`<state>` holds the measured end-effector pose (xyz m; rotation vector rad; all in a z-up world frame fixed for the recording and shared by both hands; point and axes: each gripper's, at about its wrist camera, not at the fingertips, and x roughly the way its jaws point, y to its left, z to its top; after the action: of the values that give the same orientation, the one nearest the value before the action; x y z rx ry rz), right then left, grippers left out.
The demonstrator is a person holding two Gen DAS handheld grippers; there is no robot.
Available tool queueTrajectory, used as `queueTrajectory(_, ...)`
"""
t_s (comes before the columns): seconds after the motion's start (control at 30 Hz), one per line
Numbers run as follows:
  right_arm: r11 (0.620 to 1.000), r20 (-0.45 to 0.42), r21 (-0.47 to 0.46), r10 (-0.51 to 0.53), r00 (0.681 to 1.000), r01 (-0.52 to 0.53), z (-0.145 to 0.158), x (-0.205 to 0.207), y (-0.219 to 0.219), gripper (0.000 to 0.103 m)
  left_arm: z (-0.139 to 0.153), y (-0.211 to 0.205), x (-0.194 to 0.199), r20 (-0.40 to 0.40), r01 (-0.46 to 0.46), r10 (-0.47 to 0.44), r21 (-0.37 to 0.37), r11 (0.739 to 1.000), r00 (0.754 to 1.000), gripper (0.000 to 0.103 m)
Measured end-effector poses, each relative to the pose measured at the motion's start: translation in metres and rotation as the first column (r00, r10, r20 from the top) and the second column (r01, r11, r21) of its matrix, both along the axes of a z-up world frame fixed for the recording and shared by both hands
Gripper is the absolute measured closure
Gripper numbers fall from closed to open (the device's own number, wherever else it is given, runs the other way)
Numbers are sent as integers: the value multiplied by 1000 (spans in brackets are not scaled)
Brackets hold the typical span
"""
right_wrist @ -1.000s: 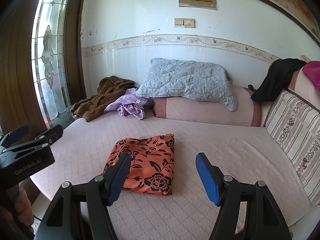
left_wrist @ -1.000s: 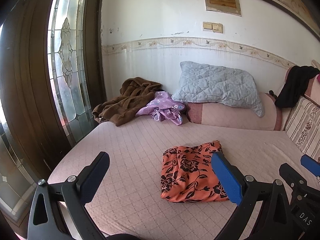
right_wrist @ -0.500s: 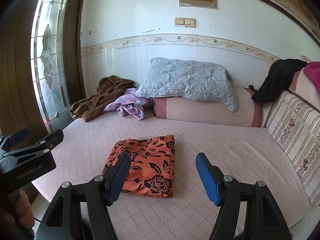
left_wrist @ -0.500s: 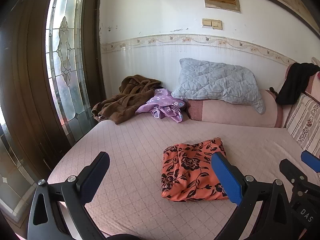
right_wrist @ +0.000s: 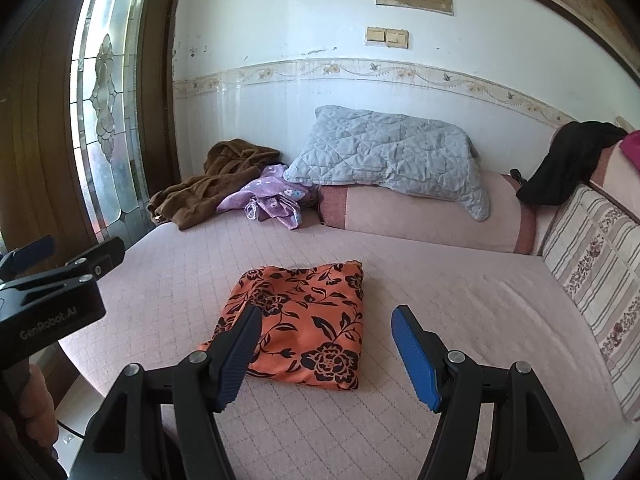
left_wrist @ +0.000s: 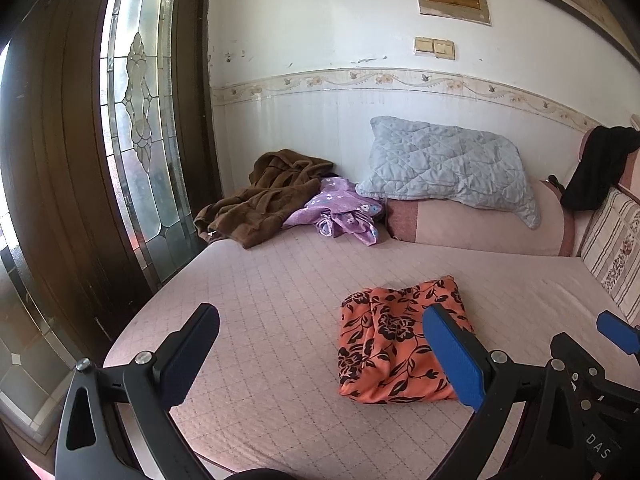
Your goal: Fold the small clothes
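Observation:
A folded orange garment with black flowers point(left_wrist: 394, 340) lies flat on the pink quilted bed point(left_wrist: 280, 300); it also shows in the right wrist view point(right_wrist: 304, 320). My left gripper point(left_wrist: 320, 354) is open and empty, held above the bed's near edge, left of the garment. My right gripper point(right_wrist: 326, 356) is open and empty, held just short of the garment's near edge. A crumpled purple flowered garment point(left_wrist: 340, 210) and a brown robe point(left_wrist: 264, 200) lie at the bed's far left corner.
A grey quilted pillow point(left_wrist: 448, 168) rests on a pink bolster point(left_wrist: 480, 224) along the wall. A black garment point(left_wrist: 600, 164) hangs over the striped backrest point(left_wrist: 612, 248) on the right. A dark wooden door with stained glass point(left_wrist: 132, 120) stands left.
Both grippers have drawn back and risen slightly, so the folded garment sits a little farther away. Nothing on the bed has moved.

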<state>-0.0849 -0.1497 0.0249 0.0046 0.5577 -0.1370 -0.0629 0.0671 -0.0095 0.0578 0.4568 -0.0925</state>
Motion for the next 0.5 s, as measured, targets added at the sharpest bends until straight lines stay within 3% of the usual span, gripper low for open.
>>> queueTrajectory(0.5,1000,20,5,0,1000,0,7,-8,-1,32,7,2,-6,17,1,-1,2,1000,1000,2)
